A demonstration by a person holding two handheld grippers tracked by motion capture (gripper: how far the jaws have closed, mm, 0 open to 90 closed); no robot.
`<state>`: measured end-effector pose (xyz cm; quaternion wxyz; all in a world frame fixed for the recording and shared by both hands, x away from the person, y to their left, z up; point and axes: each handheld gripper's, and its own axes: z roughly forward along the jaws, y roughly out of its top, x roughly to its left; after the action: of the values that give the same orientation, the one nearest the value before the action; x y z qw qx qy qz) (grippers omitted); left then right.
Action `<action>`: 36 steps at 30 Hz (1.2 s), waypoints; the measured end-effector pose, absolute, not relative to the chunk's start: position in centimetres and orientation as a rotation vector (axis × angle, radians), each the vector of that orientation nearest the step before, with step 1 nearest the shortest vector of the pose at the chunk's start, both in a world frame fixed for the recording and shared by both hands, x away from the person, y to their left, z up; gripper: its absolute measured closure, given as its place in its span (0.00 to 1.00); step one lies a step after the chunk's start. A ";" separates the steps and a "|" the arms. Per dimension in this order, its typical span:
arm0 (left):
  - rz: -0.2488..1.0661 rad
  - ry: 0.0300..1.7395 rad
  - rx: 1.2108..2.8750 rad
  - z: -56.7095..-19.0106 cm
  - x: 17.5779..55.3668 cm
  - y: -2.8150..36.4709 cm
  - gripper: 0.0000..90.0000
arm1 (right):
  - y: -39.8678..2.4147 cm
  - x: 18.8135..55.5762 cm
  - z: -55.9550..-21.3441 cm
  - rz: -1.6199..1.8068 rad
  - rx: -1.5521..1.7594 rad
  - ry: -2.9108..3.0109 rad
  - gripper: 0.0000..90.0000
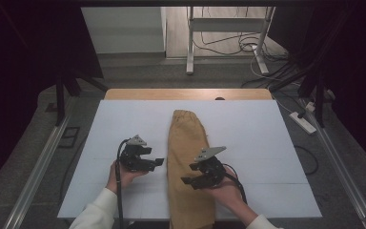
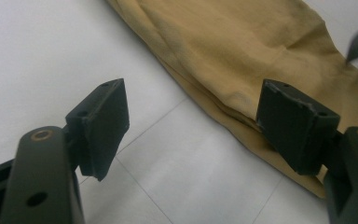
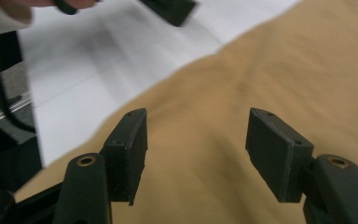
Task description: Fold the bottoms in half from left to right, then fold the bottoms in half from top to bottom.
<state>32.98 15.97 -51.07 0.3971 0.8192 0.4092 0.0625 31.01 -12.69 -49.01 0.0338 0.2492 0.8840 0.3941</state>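
A mustard-yellow garment [image 1: 187,157] lies folded lengthwise down the middle of the white board [image 1: 257,143], and its near end hangs over the front edge. My left gripper [image 1: 158,162] is held just left of the cloth with its jaws pointing right. In the left gripper view the left gripper [image 2: 191,107] stands open over bare board, with the cloth's edge [image 2: 242,70] by its right jaw. My right gripper [image 1: 187,180] hovers over the cloth's near half, pointing left. The right gripper [image 3: 196,135] is open, with only cloth [image 3: 279,70] beneath it and nothing gripped.
The white board rests on a wooden table whose far edge [image 1: 186,94] shows. Metal rails [image 1: 38,167] run along both sides. A power strip [image 1: 304,122] and cables lie on the floor at the right. A desk frame [image 1: 228,28] stands beyond the table.
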 end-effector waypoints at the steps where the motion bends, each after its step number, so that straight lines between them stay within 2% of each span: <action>1: 0.158 1.038 2.076 -51.1 33.0 16.0 0.28 | -13.0 31.3 -49.0 1.210 0.779 2.711 0.43; 19: 0.165 1.035 2.064 -51.0 33.0 16.2 0.28 | -17.6 34.5 -49.2 1.255 0.923 2.597 0.39; 36: 0.179 1.041 2.049 -50.8 33.2 16.3 0.28 | -18.6 35.2 -49.2 1.244 0.968 2.577 0.38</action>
<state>33.16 16.26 -50.75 0.4060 0.8123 0.4127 0.0711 35.18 -18.61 -49.16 0.0604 0.3197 0.8515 0.4112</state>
